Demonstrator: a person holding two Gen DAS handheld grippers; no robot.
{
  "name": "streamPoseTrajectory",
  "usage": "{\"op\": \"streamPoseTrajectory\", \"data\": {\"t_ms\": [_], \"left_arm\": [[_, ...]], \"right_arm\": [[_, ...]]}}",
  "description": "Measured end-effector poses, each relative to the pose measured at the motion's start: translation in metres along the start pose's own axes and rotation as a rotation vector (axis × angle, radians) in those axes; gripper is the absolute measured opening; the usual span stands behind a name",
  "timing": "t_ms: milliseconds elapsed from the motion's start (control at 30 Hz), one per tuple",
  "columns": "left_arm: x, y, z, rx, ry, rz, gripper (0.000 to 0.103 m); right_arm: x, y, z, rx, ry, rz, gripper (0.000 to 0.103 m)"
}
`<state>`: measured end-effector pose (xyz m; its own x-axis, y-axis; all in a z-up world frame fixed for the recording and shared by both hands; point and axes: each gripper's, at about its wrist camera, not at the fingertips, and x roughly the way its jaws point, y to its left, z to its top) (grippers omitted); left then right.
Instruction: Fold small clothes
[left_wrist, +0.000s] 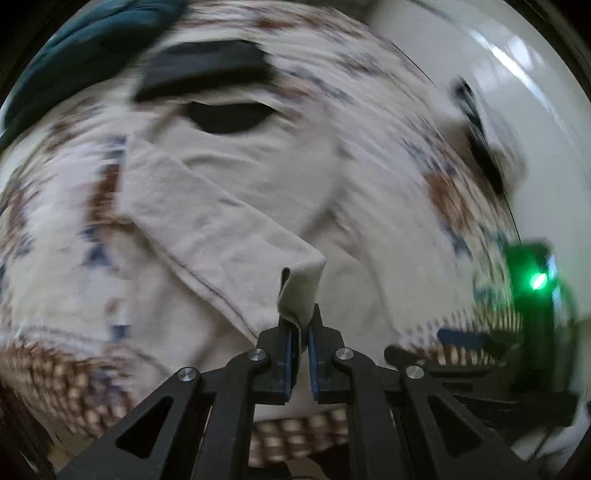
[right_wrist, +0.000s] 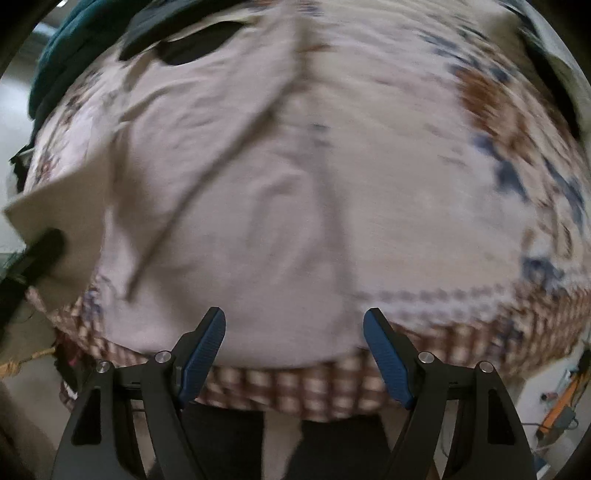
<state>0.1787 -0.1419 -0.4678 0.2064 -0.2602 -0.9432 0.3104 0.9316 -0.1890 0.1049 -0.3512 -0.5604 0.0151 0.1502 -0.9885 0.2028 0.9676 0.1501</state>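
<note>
A small cream-white garment (left_wrist: 229, 192) with a dark neck opening (left_wrist: 229, 118) lies on a patterned cloth. My left gripper (left_wrist: 300, 321) is shut on a corner of the garment and holds that flap lifted and folded over. In the right wrist view the garment (right_wrist: 258, 206) spreads across the middle, and its lifted corner (right_wrist: 48, 214) is at the left with the left gripper's dark tip (right_wrist: 40, 251) on it. My right gripper (right_wrist: 295, 332) is open and empty, above the garment's near edge. Both views are blurred.
The patterned tablecloth (left_wrist: 461, 199) (right_wrist: 517, 177) has brown and blue prints and a checked border (right_wrist: 295, 387). A dark teal cloth pile (left_wrist: 74, 55) (right_wrist: 74, 44) lies at the far left. A black garment (left_wrist: 207, 66) lies beyond the neck opening. A device with a green light (left_wrist: 537, 282) is at the right.
</note>
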Motion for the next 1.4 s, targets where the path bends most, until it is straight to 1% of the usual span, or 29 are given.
{"op": "streamPoseTrajectory", "data": {"t_ms": [33,67,133,167,233,267,333,367,400,433,467,533,567,633,733,767,833,900,967,1000,1033,1067,1100,1133,1167,1200,1267,1333,1400], "left_arm": [[0.011,-0.010,-0.002,0.021,0.021,-0.006,0.005],[0.025,-0.019,-0.006,0.041,0.039,0.007,0.006],[0.041,-0.031,-0.009,0.056,0.054,0.016,0.008],[0.047,-0.035,-0.009,0.058,0.060,0.010,0.009],[0.052,-0.044,-0.012,0.031,0.071,-0.033,0.009],[0.058,-0.038,-0.009,-0.003,0.088,-0.068,0.016],[0.058,-0.034,-0.001,-0.058,0.094,-0.088,0.032],[0.059,-0.027,0.002,-0.078,0.093,-0.083,0.054],[0.060,-0.021,0.006,-0.094,0.100,-0.066,0.072],[0.059,-0.013,0.011,-0.111,0.101,-0.050,0.073],[0.052,0.003,0.013,-0.145,0.086,-0.026,0.073],[0.038,0.029,0.012,-0.196,0.069,0.012,0.073],[0.030,0.047,0.007,-0.231,0.069,0.030,0.076],[0.015,0.090,-0.013,-0.325,0.074,0.067,0.076],[0.011,0.139,-0.051,-0.427,0.107,0.100,0.076],[0.014,0.153,-0.066,-0.452,0.129,0.113,0.076],[0.024,0.177,-0.096,-0.492,0.182,0.097,0.074],[0.034,0.192,-0.118,-0.561,0.224,0.020,0.073],[0.043,0.198,-0.131,-0.604,0.229,-0.031,0.070],[0.048,0.198,-0.135,-0.612,0.227,-0.045,0.064],[0.051,0.197,-0.137,-0.607,0.222,-0.053,0.058],[0.053,0.191,-0.136,-0.580,0.208,-0.055,0.039],[0.053,0.188,-0.135,-0.559,0.199,-0.058,0.015],[0.053,0.183,-0.134,-0.545,0.194,-0.069,0.006],[0.052,0.178,-0.133,-0.537,0.193,-0.069,0.005],[0.050,0.174,-0.131,-0.538,0.189,-0.071,0.004],[0.042,0.174,-0.128,-0.579,0.184,-0.092,0.004],[0.027,0.180,-0.126,-0.628,0.170,-0.120,0.004],[0.011,0.187,-0.119,-0.650,0.158,-0.140,0.004]], "right_arm": [[0.001,-0.010,-0.004,0.021,0.003,0.000,0.079],[0.000,-0.025,-0.008,0.050,0.010,0.007,0.079],[-0.001,-0.048,-0.015,0.099,0.008,0.018,0.079],[-0.003,-0.060,-0.020,0.124,0.002,0.023,0.079],[-0.006,-0.079,-0.025,0.167,-0.002,0.033,0.079],[-0.008,-0.088,-0.027,0.188,-0.004,0.044,0.079],[-0.008,-0.099,-0.028,0.213,-0.001,0.077,0.079],[-0.008,-0.103,-0.027,0.219,-0.001,0.091,0.079],[-0.012,-0.109,-0.025,0.218,-0.003,0.097,0.079],[-0.012,-0.109,-0.021,0.207,-0.007,0.113,0.079],[-0.006,-0.100,-0.021,0.198,-0.006,0.124,0.079],[-0.001,-0.094,-0.012,0.175,0.010,0.158,0.079],[0.009,-0.080,-0.008,0.169,0.025,0.176,0.079],[0.027,-0.068,-0.004,0.155,0.069,0.209,0.079],[0.053,-0.053,-0.003,0.143,0.122,0.247,0.079],[0.063,-0.049,-0.003,0.137,0.140,0.253,0.079],[0.079,-0.042,-0.005,0.124,0.172,0.264,0.078],[0.092,-0.036,-0.007,0.129,0.197,0.274,0.072],[0.102,-0.032,-0.009,0.148,0.213,0.285,0.070],[0.106,-0.030,-0.011,0.160,0.213,0.294,0.068],[0.107,-0.029,-0.012,0.175,0.213,0.303,0.061],[0.108,-0.030,-0.013,0.192,0.213,0.312,0.049],[0.107,-0.031,-0.013,0.204,0.215,0.325,0.041],[0.106,-0.033,-0.014,0.213,0.216,0.341,0.024],[0.103,-0.034,-0.016,0.218,0.214,0.349,0.012],[0.100,-0.032,-0.017,0.215,0.211,0.351,0.010],[0.089,-0.033,-0.018,0.206,0.196,0.357,0.007],[0.077,-0.029,-0.016,0.209,0.187,0.388,0.006],[0.063,-0.023,-0.010,0.206,0.176,0.413,0.006]]}}
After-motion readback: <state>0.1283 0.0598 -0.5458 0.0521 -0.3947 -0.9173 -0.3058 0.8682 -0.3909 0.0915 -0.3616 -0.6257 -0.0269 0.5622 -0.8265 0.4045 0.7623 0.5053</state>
